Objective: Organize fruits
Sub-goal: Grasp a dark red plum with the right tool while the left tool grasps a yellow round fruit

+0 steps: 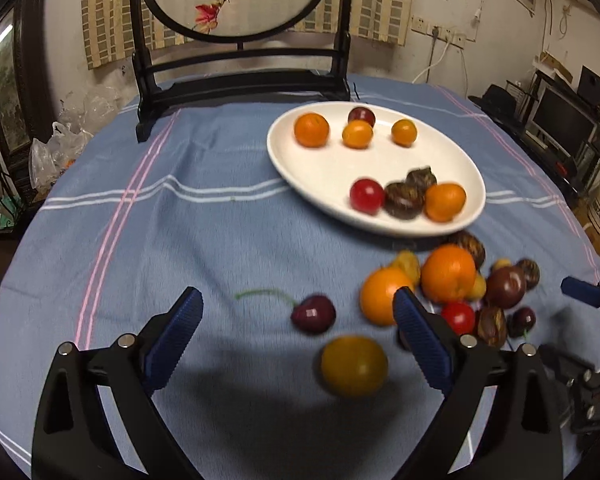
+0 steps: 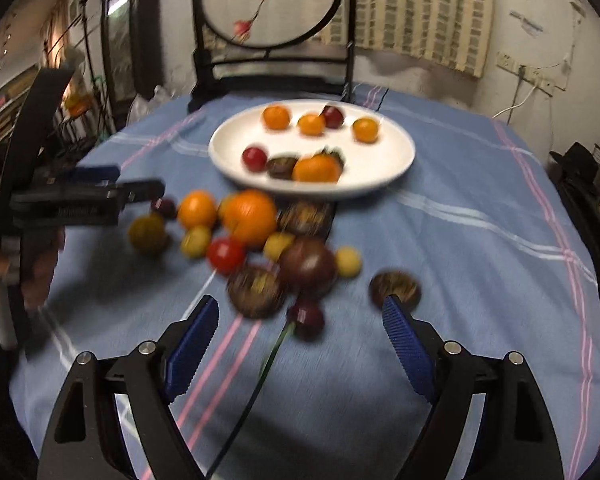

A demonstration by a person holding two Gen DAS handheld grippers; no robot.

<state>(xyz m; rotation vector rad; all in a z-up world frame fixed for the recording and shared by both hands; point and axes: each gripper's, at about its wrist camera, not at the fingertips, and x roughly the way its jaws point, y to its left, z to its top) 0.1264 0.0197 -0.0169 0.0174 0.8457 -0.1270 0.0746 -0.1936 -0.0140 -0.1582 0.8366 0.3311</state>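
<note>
Yellow fruit lies between open left tongs.

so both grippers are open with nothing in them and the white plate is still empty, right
Not quite. The left gripper and right gripper are open and hold nothing, but the white plate is not empty: it already holds several fruits, among them an orange citrus and a red one. The left wrist view shows this.

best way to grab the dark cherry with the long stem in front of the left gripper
Grip the dark cherry across its round body, coming from above with the left gripper. It lies alone on the blue cloth, with its thin stem trailing left, too slender to pinch.
</note>
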